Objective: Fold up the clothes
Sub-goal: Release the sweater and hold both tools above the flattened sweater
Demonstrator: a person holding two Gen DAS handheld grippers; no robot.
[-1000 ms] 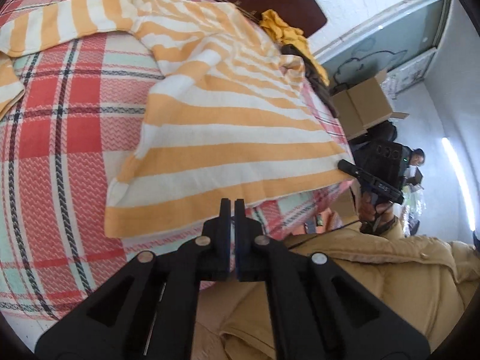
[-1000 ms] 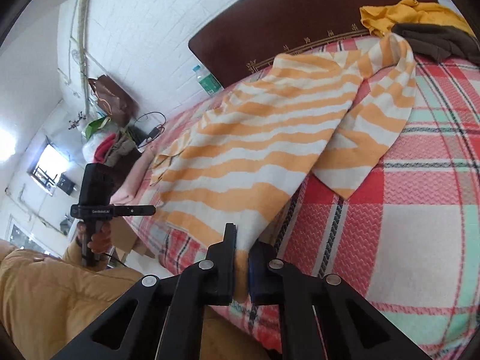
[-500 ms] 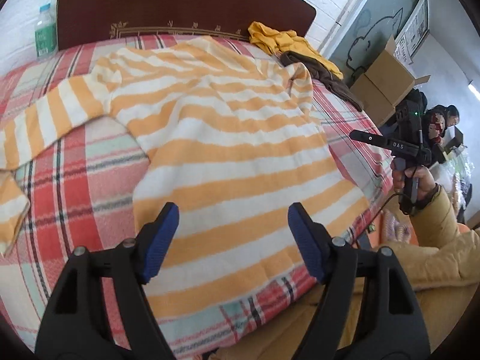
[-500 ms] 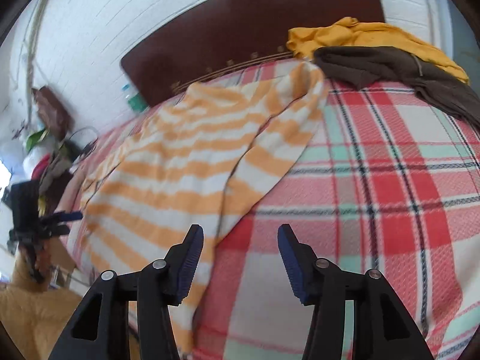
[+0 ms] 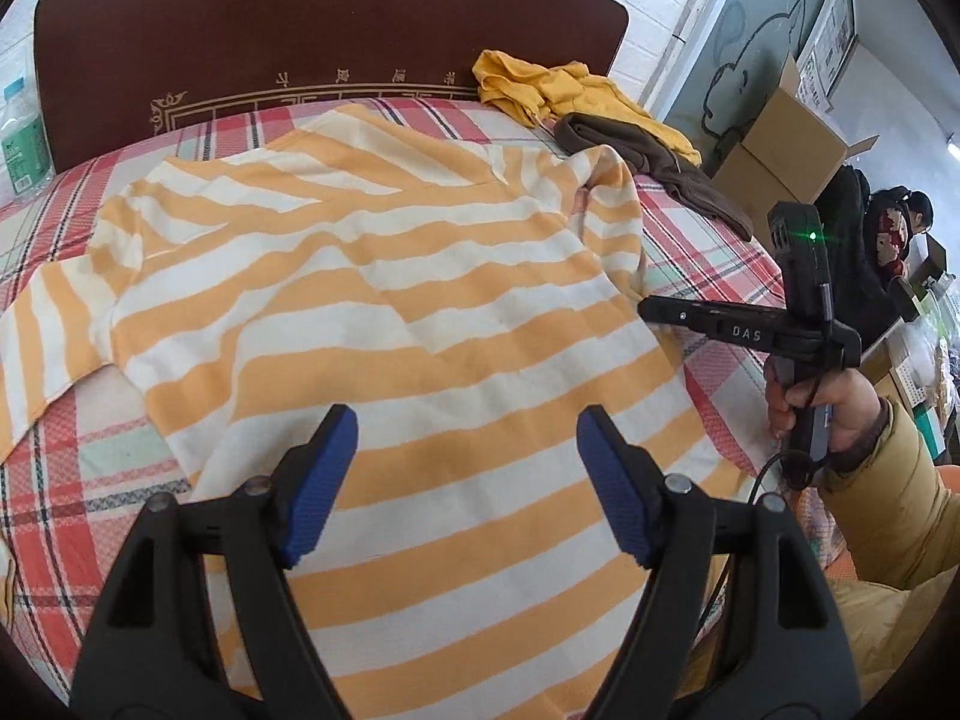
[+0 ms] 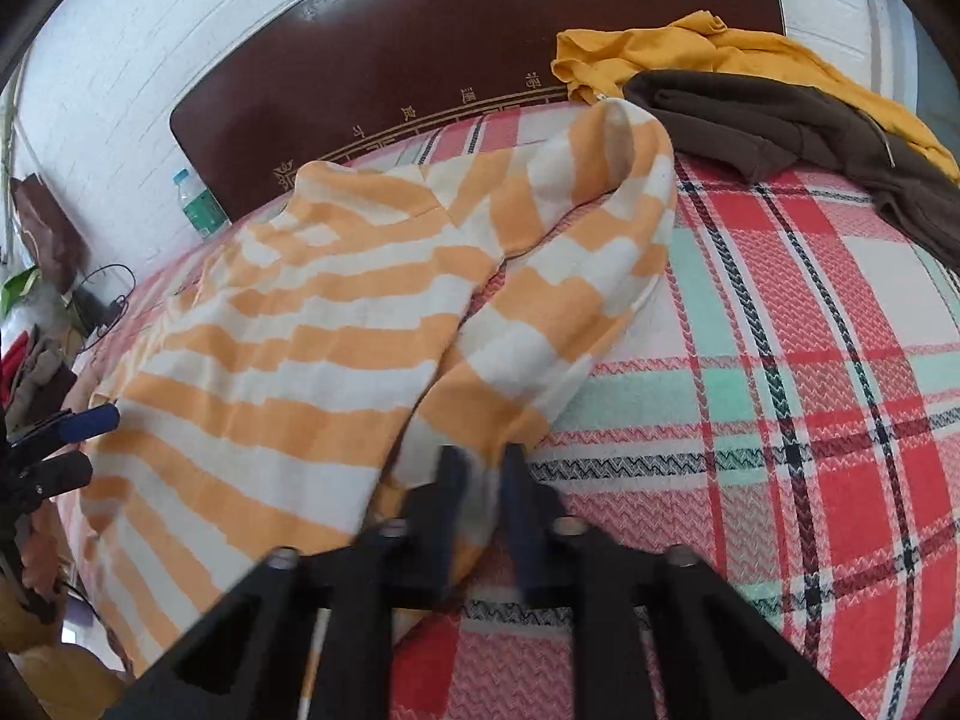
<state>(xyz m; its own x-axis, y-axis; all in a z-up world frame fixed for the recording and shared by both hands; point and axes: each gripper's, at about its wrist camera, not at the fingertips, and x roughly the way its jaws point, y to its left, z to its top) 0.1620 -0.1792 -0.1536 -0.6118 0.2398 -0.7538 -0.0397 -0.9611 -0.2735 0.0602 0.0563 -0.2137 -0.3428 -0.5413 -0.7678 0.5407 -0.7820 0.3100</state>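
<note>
Lying spread on the plaid bed cover [image 6: 840,312], the striped sweater [image 5: 420,300] has its right sleeve [image 6: 540,324] folded beside the body. The left gripper [image 5: 465,468] hovers wide open, empty; the right gripper [image 6: 480,480] is nearly closed around the sleeve's cuff

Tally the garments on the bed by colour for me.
Orange-and-white striped knit top: 1
Mustard-yellow crumpled garment: 1
Dark brown fleece garment: 1
Total: 3, all on the red plaid bedspread.
</note>
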